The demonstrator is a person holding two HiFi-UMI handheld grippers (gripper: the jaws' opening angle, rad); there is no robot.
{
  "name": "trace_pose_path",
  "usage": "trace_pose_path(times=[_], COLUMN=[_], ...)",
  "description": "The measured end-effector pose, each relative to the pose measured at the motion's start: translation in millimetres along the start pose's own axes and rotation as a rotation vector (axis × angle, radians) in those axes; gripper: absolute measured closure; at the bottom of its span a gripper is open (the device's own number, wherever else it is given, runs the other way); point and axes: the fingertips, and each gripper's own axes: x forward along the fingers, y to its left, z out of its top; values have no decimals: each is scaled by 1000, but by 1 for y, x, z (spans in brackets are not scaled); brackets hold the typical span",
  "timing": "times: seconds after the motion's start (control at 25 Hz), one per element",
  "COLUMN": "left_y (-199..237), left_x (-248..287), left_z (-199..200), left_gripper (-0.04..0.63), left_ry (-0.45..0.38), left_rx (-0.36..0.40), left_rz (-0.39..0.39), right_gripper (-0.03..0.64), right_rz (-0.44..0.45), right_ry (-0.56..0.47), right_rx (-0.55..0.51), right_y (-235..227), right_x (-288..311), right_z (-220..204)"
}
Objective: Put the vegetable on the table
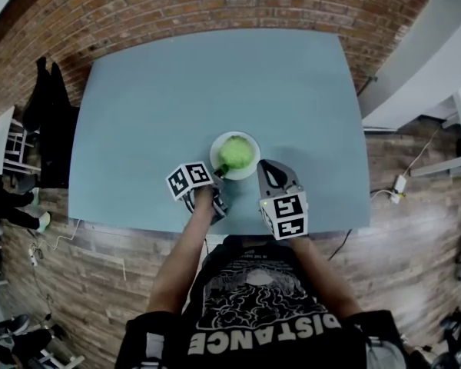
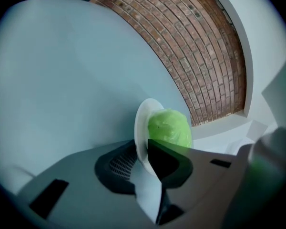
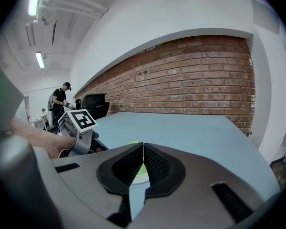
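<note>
Tabletop: a plain grey-blue rectangular table (image 1: pixel 215 83), standing on a wood-plank floor in front of a red brick wall.
Plate: a small round white plate (image 2: pixel 140 120) lies flat on the tabletop, in the half nearer me and about midway between the left and right edges.
Vegetable: a round, pale green leafy vegetable like a small cabbage (image 2: pixel 170 127) sits in the middle of the white plate, not on the bare tabletop.
Left gripper (image 2: pixel 143 147): it is at the plate's near-left side. My jaws stand apart with the plate's rim between them. The pads do not press on it and nothing is held.
Right gripper (image 3: pixel 143 149): it hangs just beside the plate on its right, near the tabletop's near edge. My jaws are closed tip to tip and empty. Through the slit below the tips I see a sliver of the plate and the green vegetable beyond.
Gap: the two grippers flank the plate, left one at the rim, right one clear of it.
</note>
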Motion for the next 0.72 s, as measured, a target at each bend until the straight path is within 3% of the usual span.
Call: trace_pose_path(times=[0.44,0.72], left_y=[3,5], left_x=[-2,-5], left_z=[3,3], left_gripper=[526,492], left_ry=[-14,2], left_rx=[37,186], left_rz=[70,184], right_gripper=[607,607], right_rz=[46,67], right_ry=[5,-2], right_rx=[-6,-9], right_y=[-4,-4], right_x=[5,8], right_z=[0,1])
